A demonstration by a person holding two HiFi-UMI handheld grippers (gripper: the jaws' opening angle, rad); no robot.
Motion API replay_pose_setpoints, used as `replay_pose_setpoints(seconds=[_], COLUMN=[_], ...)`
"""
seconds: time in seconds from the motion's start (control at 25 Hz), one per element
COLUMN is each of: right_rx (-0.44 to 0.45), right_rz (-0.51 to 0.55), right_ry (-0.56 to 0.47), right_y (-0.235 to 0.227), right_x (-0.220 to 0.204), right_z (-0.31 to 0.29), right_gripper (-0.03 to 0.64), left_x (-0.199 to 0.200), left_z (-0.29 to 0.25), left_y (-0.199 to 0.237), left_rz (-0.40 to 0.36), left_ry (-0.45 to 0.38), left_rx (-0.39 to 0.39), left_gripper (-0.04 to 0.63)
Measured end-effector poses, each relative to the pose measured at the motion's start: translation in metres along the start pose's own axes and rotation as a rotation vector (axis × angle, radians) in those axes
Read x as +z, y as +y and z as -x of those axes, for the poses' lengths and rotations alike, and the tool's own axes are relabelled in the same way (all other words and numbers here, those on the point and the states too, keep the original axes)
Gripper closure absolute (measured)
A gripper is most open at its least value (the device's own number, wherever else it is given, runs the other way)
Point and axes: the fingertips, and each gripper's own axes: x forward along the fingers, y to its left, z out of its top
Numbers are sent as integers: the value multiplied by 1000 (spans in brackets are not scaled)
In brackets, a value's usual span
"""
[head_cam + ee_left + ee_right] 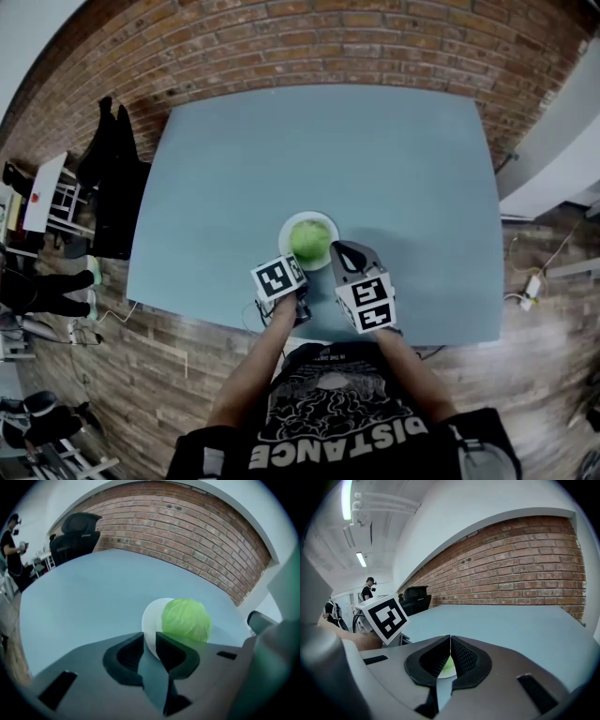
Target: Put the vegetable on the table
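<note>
From the head we look steeply down on the whole counter, with the plate and cabbage near its close edge. The camera on our left gripper sits low and very near, looking along the jaws past that plate toward the brick wall. The one on our right gripper rides even lower, faces the same wall and shares only a sliver of plate and cabbage.

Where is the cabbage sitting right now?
Head view: the cabbage sits on the white plate near the table's front edge, between the left gripper, claw at the plate's left rim, and the right gripper on its right.
</note>
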Motion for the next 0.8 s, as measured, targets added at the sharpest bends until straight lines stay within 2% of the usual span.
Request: replay_pose_setpoints(seconds=[0.12,0.36,0.48,0.64,0.8], right_rx=[-2,-8,-17,-21,-29], right_rz=[-1,11,14,14,14], right_ry=[-2,4,-1,-19,-47], right_y=[1,12,17,27,35], right_x=[1,1,1,6,13], right_z=[0,1,3,7,12], right_gripper=[607,607,607,607,607], left_x=[12,33,42,44,46], left_z=[3,23,38,57,80], left_y=[2,0,-8,-15,-26], left_rz=[-110,-221,-296,-354,-380], left_ry=[-82,-205,-288,-334,-371], left_rx=[35,-8,-56,-117,-203], left_gripper=[518,519,520,520,520])
